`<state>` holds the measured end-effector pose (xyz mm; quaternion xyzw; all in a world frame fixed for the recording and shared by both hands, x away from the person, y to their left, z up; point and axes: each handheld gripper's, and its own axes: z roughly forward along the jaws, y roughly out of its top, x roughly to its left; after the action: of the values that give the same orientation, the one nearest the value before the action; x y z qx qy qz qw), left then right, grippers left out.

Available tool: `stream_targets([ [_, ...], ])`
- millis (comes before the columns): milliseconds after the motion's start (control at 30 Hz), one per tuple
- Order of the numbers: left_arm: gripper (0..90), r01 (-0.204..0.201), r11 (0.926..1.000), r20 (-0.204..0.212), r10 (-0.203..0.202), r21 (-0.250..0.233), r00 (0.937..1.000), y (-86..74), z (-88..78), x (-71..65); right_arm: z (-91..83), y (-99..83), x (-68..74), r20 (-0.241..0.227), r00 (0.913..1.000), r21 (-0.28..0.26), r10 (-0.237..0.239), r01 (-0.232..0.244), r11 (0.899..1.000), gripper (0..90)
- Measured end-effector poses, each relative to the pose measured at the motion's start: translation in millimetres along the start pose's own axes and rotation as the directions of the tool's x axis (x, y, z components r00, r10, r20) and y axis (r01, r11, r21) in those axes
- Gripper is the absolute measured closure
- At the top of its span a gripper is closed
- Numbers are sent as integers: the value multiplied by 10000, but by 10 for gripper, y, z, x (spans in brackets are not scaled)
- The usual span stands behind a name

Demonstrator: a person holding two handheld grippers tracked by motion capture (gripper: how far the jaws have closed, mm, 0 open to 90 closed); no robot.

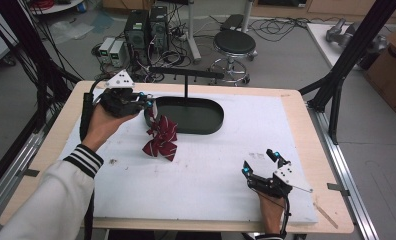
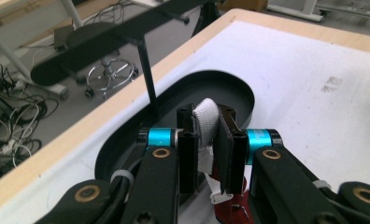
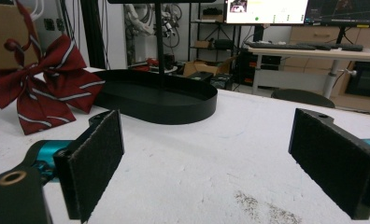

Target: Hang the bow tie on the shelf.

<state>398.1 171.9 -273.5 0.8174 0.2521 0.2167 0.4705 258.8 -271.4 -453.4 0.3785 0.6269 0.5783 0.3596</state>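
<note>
In the upper left of the high view, the left claw (image 1: 147, 102) is clamped on the white strap (image 2: 206, 116) of a dark red striped bow tie (image 1: 161, 139). The bow hangs below the claw, left of centre in the frame, its lower end at the white tabletop (image 1: 211, 170), just beside the near-left rim of the black oval tray (image 1: 193, 115) with an upright T-shaped stand (image 1: 186, 80). At lower right, the right claw (image 1: 260, 162) rests on the tabletop with its jaws spread wide and nothing between them.
</note>
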Motion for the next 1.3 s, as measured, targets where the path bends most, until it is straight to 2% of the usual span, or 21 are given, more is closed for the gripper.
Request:
stream_targets([
  [167,798,-166,9998,86,167,-62,9998,149,77,54,-1,0,0,-6,10000,7,29,-29,10000,94],
  [400,798,-94,9994,232,102,-338,9997,302,197,166,-1,-1,-3,-24,9999,4,130,-130,9999,93],
  [633,799,-140,9989,193,148,-437,9997,413,267,212,-1,-1,-3,-25,9999,1,158,-158,9999,94],
  [867,798,-260,9977,51,263,-627,9996,596,295,298,1,-1,-12,-19,9999,-38,99,-99,9999,93],
  [1067,798,-176,9973,16,178,-720,9998,645,331,375,0,-1,-3,-29,9999,-4,156,-156,9999,94],
  [1300,798,26,9980,-44,-29,-636,10000,591,420,503,1,-2,-3,-21,9999,-10,140,-140,9999,94],
])
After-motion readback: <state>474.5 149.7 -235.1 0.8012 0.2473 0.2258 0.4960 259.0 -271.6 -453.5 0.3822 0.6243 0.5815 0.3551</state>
